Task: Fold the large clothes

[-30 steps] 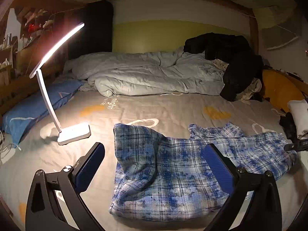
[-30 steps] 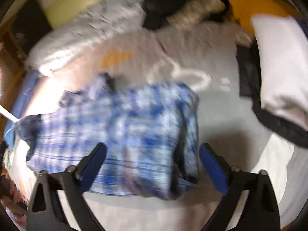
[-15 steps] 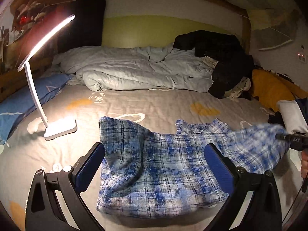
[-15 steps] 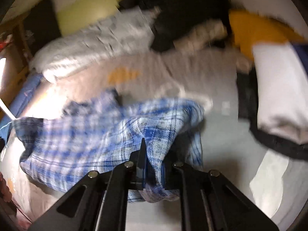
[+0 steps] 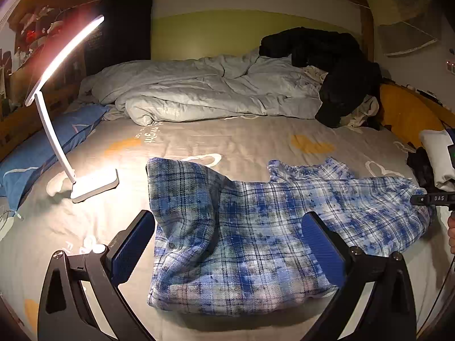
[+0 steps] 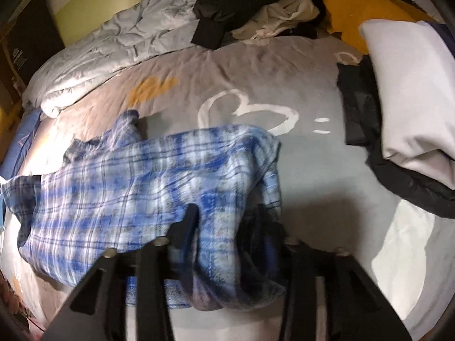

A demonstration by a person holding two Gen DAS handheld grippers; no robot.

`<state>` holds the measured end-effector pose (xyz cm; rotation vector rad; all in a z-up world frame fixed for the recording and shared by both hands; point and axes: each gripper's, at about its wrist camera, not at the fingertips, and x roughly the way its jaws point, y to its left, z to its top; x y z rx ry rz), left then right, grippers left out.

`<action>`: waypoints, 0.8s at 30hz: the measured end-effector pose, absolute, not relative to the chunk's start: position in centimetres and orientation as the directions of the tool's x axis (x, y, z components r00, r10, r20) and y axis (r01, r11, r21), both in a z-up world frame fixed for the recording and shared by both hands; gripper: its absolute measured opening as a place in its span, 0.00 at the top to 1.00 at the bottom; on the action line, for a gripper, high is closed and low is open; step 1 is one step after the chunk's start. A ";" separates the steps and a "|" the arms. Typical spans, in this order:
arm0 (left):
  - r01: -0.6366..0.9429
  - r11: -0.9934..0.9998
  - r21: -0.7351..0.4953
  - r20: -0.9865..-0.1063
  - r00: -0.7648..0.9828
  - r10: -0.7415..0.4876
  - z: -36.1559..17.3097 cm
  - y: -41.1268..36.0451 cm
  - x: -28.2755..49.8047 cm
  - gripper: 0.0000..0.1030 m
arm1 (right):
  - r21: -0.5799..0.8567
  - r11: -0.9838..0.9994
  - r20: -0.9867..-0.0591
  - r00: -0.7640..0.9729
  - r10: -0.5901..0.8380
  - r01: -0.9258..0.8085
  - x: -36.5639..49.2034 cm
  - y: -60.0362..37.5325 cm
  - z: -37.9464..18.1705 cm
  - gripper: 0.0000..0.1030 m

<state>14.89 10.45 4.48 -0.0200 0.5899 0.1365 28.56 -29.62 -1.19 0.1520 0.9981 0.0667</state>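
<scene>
A blue plaid shirt (image 5: 256,227) lies partly folded on the grey bed sheet (image 5: 241,139). My left gripper (image 5: 227,244) is open and empty, hovering over the shirt's near left part. My right gripper (image 6: 224,227) is shut on a bunched edge of the plaid shirt (image 6: 136,184) at its right end, lifting it a little off the sheet. In the left wrist view the right gripper's tip (image 5: 432,199) shows at the far right edge, at the shirt's right end.
A lit white desk lamp (image 5: 85,182) stands on the bed to the left. A crumpled grey duvet (image 5: 199,93) and black clothes (image 5: 335,65) lie at the back. A blue pillow (image 5: 42,153) is at left. A white pillow (image 6: 412,91) and dark garment (image 6: 366,130) lie at right.
My right gripper closed on the shirt's right edge and has drawn it up and along. The left gripper stayed open and shifted slightly over the shirt.
</scene>
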 end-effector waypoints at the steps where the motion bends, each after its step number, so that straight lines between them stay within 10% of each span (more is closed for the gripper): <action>1: -0.135 0.991 0.021 -0.558 0.820 0.123 4.4 10.4 14.9 0.00 | 0.157 0.987 -0.832 0.542 0.121 0.022 28.6 -29.8 -1.1 0.33; 3: -0.135 0.991 0.019 -0.564 0.817 0.122 4.3 10.5 15.0 0.00 | 0.144 0.989 -0.845 0.525 0.101 0.041 28.9 -30.0 -1.3 0.21; 13: -0.135 0.990 0.039 -0.575 0.807 0.132 4.0 10.1 15.3 0.00 | 0.265 0.961 -0.904 0.367 0.217 0.084 29.7 -31.6 -4.1 0.21; 18: -0.129 0.991 0.042 -0.579 0.805 0.129 4.0 9.9 15.3 0.00 | 0.271 0.962 -0.865 0.441 0.241 0.005 28.5 -30.1 -2.2 0.79; 24: -0.124 0.992 0.033 -0.581 0.805 0.120 4.2 10.0 15.3 0.00 | 0.145 0.976 -0.731 0.647 0.216 -0.163 24.9 -25.5 2.6 0.82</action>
